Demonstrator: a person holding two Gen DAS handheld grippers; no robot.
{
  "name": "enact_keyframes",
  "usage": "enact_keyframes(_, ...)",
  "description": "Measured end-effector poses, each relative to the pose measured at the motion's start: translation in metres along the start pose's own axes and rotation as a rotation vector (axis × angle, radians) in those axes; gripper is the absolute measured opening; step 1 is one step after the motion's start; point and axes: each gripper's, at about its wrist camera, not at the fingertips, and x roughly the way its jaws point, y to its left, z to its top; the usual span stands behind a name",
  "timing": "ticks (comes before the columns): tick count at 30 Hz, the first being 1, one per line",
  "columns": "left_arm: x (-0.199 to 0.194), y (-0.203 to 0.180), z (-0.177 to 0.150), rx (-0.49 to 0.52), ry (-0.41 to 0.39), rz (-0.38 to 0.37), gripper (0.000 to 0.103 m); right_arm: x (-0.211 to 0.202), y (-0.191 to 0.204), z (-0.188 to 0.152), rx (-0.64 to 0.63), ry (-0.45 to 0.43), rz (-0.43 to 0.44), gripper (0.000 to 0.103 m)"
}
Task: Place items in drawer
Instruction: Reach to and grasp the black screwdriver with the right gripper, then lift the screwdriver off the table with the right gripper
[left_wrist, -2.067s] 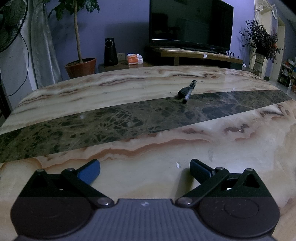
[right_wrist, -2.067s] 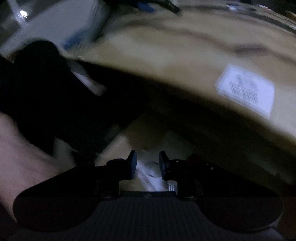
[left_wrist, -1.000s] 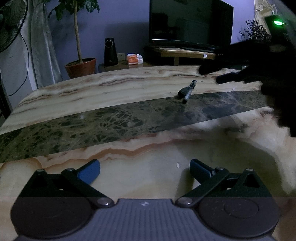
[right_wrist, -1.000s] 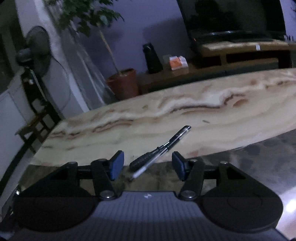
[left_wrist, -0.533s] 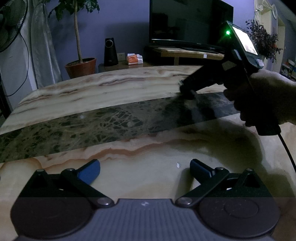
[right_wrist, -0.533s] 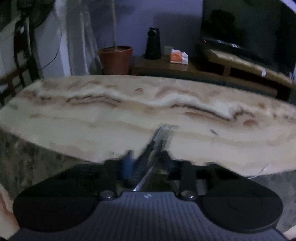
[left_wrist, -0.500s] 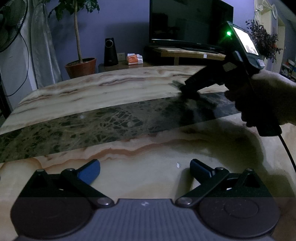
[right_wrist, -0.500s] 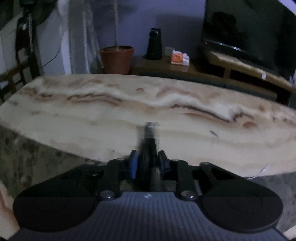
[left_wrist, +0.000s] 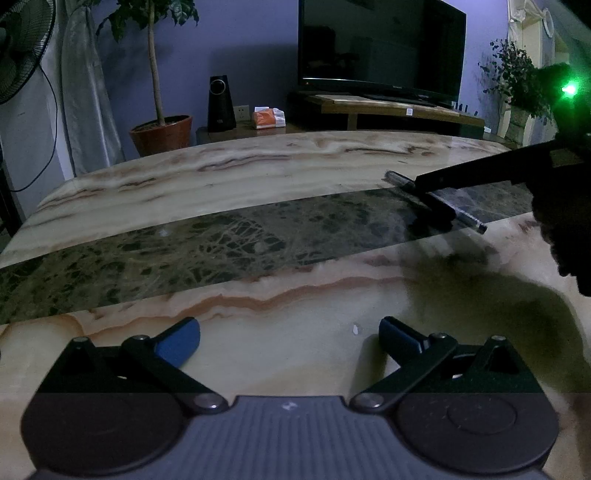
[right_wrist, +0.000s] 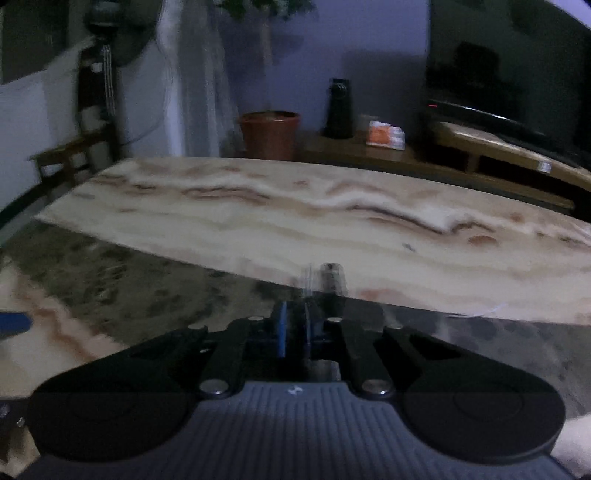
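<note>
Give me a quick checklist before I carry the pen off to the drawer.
1. Right gripper closed on the pen: ok, its fingers have just been closing and the pen sits between them.
2. Pen clear of the marble table: cannot tell; in the left wrist view it sits very low over the dark band.
3. Grip centred on the pen: ok, both ends stick out of the fingers.
4. Left gripper free: ok, open and empty over the near edge.
5. Drawer open and reachable: cannot tell, it is in neither view.
</note>
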Motion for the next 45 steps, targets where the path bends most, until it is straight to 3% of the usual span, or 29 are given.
enact_keyframes(2,0.0,0.0,0.0,0.0,0.0,0.0,0.103,-0.003,-0.002,0.0,-0.026,0.004,-0.002,0.013)
enact_keyframes(9,0.0,0.0,0.0,0.0,0.0,0.0,0.103,-0.024,-0.039,-0.008,0.171,-0.079,0.013,0.016)
enact_keyframes(11,0.0,0.0,0.0,0.0,0.0,0.0,0.103,-0.026,-0.049,-0.013,0.215,-0.092,0.035,0.033)
enact_keyframes(12,0.0,0.0,0.0,0.0,0.0,0.0,0.103,-0.027,-0.052,-0.016,0.235,-0.097,0.05,0.034)
enact_keyframes(16,0.0,0.0,0.0,0.0,0.0,0.0,0.103,-0.027,-0.046,-0.022,0.192,-0.115,0.077,0.034)
enact_keyframes(23,0.0,0.0,0.0,0.0,0.0,0.0,0.103,-0.015,-0.012,-0.02,-0.017,-0.064,0.1,0.034)
enact_keyframes(28,0.0,0.0,0.0,0.0,0.0,0.0,0.103,-0.003,-0.011,-0.025,-0.018,0.0,0.074,0.034)
enact_keyframes(33,0.0,0.0,0.0,0.0,0.0,0.0,0.103,-0.004,-0.011,-0.029,-0.014,-0.017,0.069,0.032)
enact_keyframes(34,0.0,0.0,0.0,0.0,0.0,0.0,0.103,-0.004,-0.01,-0.029,-0.016,-0.017,0.063,0.021)
enact_keyframes(35,0.0,0.0,0.0,0.0,0.0,0.0,0.103,-0.004,-0.009,-0.029,-0.019,-0.017,0.058,0.017)
enact_keyframes(45,0.0,0.0,0.0,0.0,0.0,0.0,0.103,-0.023,-0.006,-0.036,0.007,-0.051,0.075,0.016)
